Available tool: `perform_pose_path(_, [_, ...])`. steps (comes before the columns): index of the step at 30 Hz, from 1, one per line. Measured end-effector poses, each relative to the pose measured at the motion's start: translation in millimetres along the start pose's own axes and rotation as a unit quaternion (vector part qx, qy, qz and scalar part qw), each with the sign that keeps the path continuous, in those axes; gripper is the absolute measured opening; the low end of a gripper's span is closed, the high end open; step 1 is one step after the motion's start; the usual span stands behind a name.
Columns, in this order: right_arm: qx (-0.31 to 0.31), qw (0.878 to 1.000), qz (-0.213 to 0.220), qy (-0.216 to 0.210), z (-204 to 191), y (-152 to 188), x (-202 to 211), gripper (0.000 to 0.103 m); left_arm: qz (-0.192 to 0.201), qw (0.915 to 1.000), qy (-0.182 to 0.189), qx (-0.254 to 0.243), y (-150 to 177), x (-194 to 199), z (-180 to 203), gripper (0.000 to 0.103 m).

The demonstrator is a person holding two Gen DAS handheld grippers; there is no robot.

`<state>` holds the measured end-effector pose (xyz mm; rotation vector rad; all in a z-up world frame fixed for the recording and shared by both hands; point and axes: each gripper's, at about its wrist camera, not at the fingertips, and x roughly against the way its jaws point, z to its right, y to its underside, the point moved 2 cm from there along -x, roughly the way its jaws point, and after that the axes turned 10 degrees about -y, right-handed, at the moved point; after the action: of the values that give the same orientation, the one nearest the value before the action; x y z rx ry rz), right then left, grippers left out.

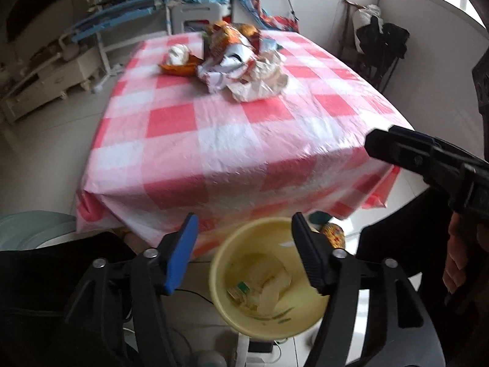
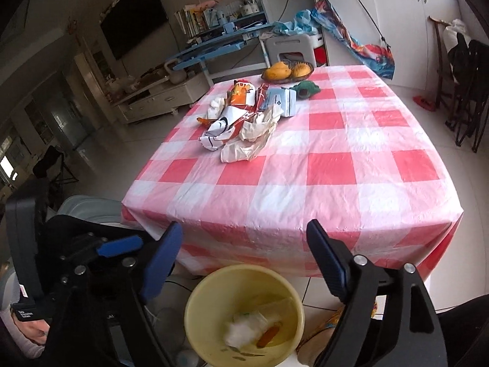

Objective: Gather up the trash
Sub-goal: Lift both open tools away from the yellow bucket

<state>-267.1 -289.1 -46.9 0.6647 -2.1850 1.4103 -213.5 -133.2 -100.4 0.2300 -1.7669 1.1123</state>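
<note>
Both tools hang open right over the yellow bin (image 2: pixel 244 315), nothing between the pads: my left tool (image 1: pixel 244 250) frames the bin's mouth, and my right tool (image 2: pixel 244 263) does the same from its side. No earlier picture tells me how they got here, so I judge only that the bin sits on the floor below the worktop's near edge so trash can be dropped straight in. Inside it I make out pale crumpled wrappers (image 2: pixel 247 327) and something orange, blurred. Ahead of the tools, well beyond the near edge, the remaining trash pile (image 2: pixel 241 122) lies bunched on the checked worktop (image 2: pixel 330 165), with a fruit bowl (image 2: pixel 287 72) behind it. What sits under the pile I cannot tell. Right of the bin, something orange-patterned is cut off by my tool.
</note>
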Motion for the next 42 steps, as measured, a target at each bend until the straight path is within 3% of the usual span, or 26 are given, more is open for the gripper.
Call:
perform_pose_path(10, [0.015, 1.0, -0.013, 0.015, -0.8, 3.2, -8.4, 0.085, 0.038, 0.9979, -0.045, 0.028, -7.5, 0.9, -16.0, 0.079])
perform_pose_path(25, [0.024, 0.999, -0.021, 0.028, -5.4, 6.2, -15.1, 0.09, 0.066, 0.994, -0.083, 0.027, -10.7, 2.2, -15.0, 0.085])
perform_pose_path(42, [0.029, 0.999, -0.03, 0.035, -7.4, 8.4, -21.3, 0.091, 0.074, 0.9924, -0.094, 0.029, -11.1, 1.6, -14.7, 0.089])
